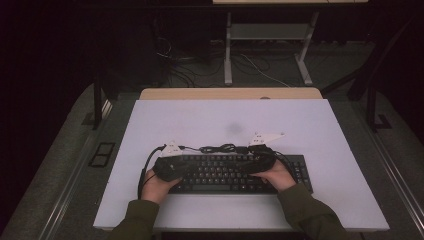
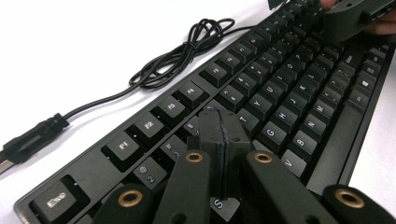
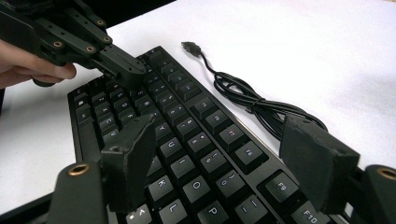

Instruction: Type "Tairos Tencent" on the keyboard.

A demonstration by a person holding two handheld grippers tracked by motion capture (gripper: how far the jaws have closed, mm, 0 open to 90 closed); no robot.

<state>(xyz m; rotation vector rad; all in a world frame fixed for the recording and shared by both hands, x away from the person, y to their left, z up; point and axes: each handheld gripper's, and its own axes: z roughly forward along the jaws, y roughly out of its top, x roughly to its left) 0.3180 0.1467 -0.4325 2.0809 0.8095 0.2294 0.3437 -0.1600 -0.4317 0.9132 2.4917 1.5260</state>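
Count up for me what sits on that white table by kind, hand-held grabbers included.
Keyboard, black: 1
Cable, black, bundled, with a plug: 1
Grippers, black: 2, the left gripper shut with nothing between its jaws, the right gripper open above the keys
Total: 4

The black plastic keyboard [image 2: 280, 107] has matt keycaps with pale printed legends, and its frame carries a faint sheen along the edges. Its thin black cable [image 2: 187, 51] looks like smooth rubber or vinyl, slightly glossy, and ends in a moulded plug. The left tongs [image 2: 218, 140] are matt black plastic with a rough, layered surface; brass-coloured metal bushings gleam at their pivots. The right tongs [image 3: 224, 163] show the same coarse matt black finish, with worn, scuffed pads. The white tabletop [image 1: 200, 115] is smooth and matt, bordered at the far edge by a pale wooden strip [image 1: 230, 93]. The person's olive sleeves [image 1: 310, 215] look like soft matt cloth.
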